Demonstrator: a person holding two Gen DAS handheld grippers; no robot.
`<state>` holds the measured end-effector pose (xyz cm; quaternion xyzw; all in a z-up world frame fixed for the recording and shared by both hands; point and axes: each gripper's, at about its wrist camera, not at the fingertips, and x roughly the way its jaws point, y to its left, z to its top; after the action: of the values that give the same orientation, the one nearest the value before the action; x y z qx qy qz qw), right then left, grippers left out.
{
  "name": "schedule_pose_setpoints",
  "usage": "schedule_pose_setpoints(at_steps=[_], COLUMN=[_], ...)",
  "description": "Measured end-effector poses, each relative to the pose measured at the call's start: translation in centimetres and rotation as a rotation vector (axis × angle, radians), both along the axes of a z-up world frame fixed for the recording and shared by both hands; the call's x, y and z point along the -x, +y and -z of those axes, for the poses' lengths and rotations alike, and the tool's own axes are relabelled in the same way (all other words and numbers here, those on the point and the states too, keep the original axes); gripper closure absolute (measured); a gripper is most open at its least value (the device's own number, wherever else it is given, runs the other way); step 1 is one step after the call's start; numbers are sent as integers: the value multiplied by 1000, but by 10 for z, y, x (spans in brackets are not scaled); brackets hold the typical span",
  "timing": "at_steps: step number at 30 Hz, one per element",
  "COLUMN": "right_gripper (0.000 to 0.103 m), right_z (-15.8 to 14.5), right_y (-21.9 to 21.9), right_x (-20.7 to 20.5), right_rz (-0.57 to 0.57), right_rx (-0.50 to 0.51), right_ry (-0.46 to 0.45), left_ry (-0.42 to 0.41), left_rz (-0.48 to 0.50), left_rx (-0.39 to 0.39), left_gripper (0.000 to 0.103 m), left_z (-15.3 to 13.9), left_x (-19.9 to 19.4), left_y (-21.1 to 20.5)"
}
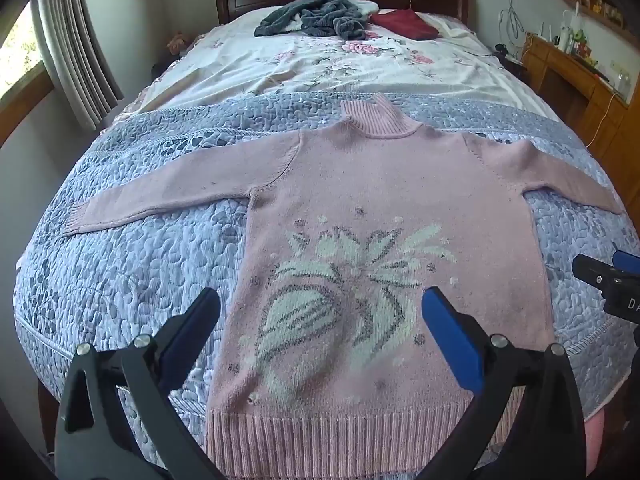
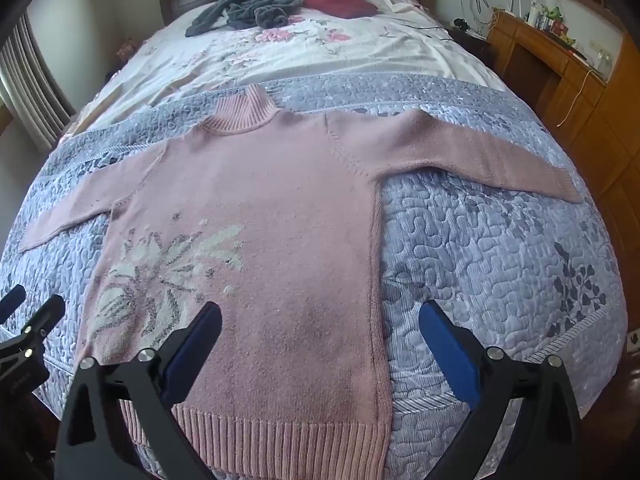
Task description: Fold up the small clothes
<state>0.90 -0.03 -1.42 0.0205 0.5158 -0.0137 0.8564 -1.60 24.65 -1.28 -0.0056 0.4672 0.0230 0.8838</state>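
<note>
Both tools, left (image 1: 320, 320) and right (image 2: 320, 332), hang wide open, holding nothing. Just ahead of them the sweater (image 1: 384, 216) lies flat on the bed (image 1: 132, 264), sleeves spread. A shallow pinch could slip off the knit, skewing the fold.

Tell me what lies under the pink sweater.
The pink sweater lies flat on a blue-grey quilted bedspread, which shows all round it, sleeves included. Whatever is directly under the sweater's body is covered and cannot be seen.
</note>
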Motion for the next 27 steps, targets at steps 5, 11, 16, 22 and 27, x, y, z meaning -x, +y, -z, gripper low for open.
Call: schedule_pose_setpoints(at_steps=[5,11,16,22,27], right_gripper=[4,4,4,4,4], right_z=[2,1,3,2,2], right_y=[1,3,3,5,6], right_x=[-3,-3,-4,-4,-4], right_rz=[3,2,-1,-2,-4], right_rx=[-4,-6,-10,-10,-13], right_ry=[4,-1,-2,0,-2], left_ry=[-2,-6,-7,-2,-2], left_rz=[-1,3,0,-1,-3], left_rx=[-2,-3,-3,-6,-8], left_gripper=[3,3,3,3,3], left_z=[1,2,2,4,4], left_x=[-1,-1,-1,0,0], left_y=[1,1,4,5,6])
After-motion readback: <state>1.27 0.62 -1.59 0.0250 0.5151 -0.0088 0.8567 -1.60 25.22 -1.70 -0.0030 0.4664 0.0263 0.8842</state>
